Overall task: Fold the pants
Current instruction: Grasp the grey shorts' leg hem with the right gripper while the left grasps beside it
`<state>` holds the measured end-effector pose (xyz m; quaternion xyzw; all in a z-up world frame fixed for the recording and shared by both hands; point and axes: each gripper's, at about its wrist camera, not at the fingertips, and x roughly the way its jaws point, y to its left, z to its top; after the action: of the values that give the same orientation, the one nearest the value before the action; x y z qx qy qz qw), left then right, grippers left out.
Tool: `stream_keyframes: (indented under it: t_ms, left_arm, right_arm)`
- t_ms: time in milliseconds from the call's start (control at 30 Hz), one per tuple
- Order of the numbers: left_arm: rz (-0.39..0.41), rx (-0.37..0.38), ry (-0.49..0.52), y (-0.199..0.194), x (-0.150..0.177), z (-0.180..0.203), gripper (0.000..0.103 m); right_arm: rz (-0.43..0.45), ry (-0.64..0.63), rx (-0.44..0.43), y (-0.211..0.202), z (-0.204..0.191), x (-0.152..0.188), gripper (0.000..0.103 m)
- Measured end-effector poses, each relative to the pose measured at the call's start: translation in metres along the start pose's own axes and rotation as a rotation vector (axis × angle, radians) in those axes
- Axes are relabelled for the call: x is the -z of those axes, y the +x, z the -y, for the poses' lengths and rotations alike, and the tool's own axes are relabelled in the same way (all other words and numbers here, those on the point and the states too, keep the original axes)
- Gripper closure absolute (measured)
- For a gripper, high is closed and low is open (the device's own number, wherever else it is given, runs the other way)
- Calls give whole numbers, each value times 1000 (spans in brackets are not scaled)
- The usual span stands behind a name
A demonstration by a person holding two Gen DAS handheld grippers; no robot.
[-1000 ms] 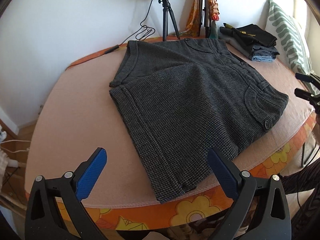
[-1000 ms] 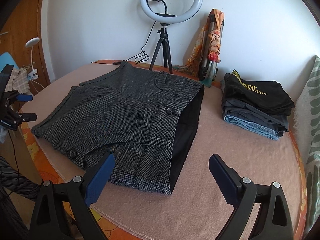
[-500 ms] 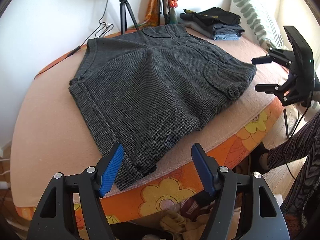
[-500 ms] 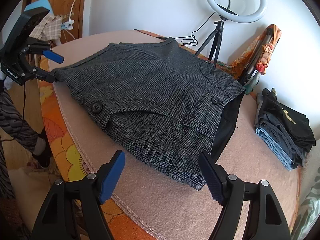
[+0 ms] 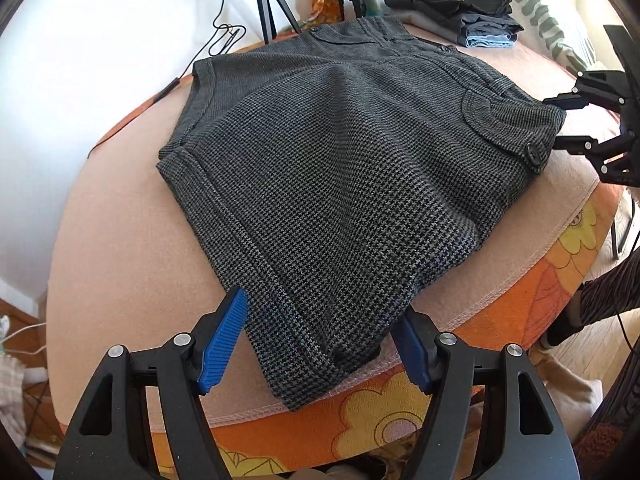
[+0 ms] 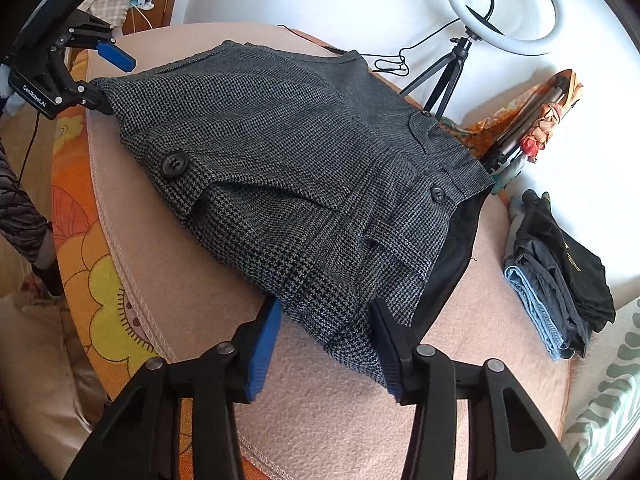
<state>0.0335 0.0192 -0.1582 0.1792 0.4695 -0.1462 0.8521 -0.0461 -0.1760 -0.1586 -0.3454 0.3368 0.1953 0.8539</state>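
The dark grey houndstooth shorts (image 5: 352, 184) are lying flat on the peach fleece-covered tabletop (image 5: 120, 240), folded in half lengthwise, with the waistband at the far side by the wall and the hem corner hanging close to the near edge. The left gripper (image 5: 320, 340) has its blue-padded jaws spread wide, straddling the near hem corner of the shorts; the fabric sits between the pads but isn't pinched. Same deal on the other side: the right gripper (image 6: 326, 338) has its jaws apart around the near waist-end corner of the shorts, right next to the black lining (image 6: 452, 264) that peeks out there. A big black button (image 6: 174, 162) on the pocket flap faces up. Over on the right of the tabletop there's a small stack of folded dark and blue clothes (image 6: 560, 276), well apart from the shorts. A white ring light on a black tripod (image 6: 504, 8) stands at the far edge.
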Motion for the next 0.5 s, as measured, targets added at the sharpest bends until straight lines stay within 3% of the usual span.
stream_keyframes:
  t_ms: [267, 333, 433, 500]
  left_arm:
    - [-9, 84, -79, 7, 2, -13, 33]
    - [1, 88, -86, 6, 3, -15, 40]
    - [30, 85, -58, 1, 3, -13, 57]
    - [58, 96, -41, -4, 3, -12, 75]
  right_arm:
    - [4, -9, 51, -4, 0, -3, 73]
    - [2, -11, 57, -3, 0, -3, 73]
    - [3, -17, 68, -4, -1, -4, 76]
    - [10, -13, 72, -6, -1, -6, 79]
